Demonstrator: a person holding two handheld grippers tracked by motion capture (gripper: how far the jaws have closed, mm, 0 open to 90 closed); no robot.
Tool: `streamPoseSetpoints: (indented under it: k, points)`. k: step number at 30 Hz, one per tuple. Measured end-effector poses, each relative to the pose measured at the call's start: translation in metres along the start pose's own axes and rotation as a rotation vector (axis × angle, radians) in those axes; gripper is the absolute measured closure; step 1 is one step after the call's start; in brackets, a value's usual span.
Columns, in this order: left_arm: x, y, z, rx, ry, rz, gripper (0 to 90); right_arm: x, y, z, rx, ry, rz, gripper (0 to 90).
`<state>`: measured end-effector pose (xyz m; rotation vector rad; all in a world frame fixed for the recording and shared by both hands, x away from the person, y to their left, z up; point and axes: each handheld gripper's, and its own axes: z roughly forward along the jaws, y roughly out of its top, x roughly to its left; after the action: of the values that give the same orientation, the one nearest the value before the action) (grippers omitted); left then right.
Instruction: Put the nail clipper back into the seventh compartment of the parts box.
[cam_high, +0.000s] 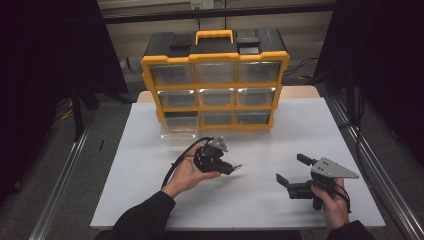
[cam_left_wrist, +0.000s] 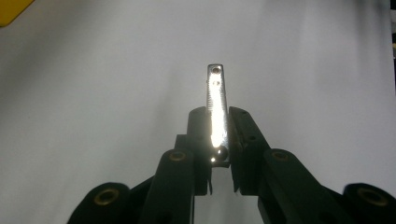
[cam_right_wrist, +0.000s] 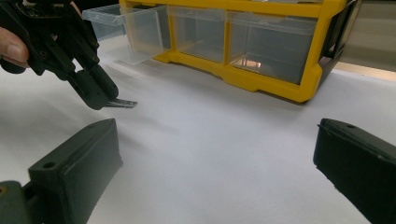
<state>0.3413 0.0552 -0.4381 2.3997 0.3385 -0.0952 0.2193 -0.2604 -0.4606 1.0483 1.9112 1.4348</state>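
A yellow and black drawer organizer (cam_high: 215, 75) stands at the back of the white table (cam_high: 280, 145); its bottom-left clear drawer (cam_high: 179, 131) is pulled out. My left gripper (cam_high: 231, 168) hovers over the table's middle, shut on a small shiny metal strip (cam_left_wrist: 217, 105) with a hole near its tip; the strip sticks out past the pads (cam_left_wrist: 239, 126). The right gripper view has that gripper with the strip (cam_right_wrist: 120, 103) at upper left. At the right, low over the table, my right gripper (cam_high: 291, 169) stands open with nothing between its jaws.
Metal rails (cam_high: 367, 165) run along both sides of the table. Dark curtains hang left and right. The organizer's other clear drawers (cam_high: 215, 97) are pushed in. Bare white table surface lies between the two grippers (cam_right_wrist: 215, 154).
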Motion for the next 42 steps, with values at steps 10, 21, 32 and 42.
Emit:
streamPoseSetpoints:
  k: [10,21,32,42]
  points:
    - [-0.003,-0.002,-0.006,-0.023,-0.003,0.002,79.6,0.000,0.000,0.000,-0.001,0.001,0.000,0.3]
    - [-0.002,-0.003,-0.018,-0.045,-0.008,0.005,79.6,0.000,0.000,0.000,0.000,0.003,0.001,0.3]
    - [0.001,-0.005,-0.029,-0.074,-0.007,-0.014,79.6,0.001,0.000,0.000,-0.002,0.004,-0.009,0.3]
    - [0.002,-0.005,-0.037,-0.113,0.007,-0.018,79.6,0.000,0.000,-0.001,-0.003,0.002,-0.005,0.3]
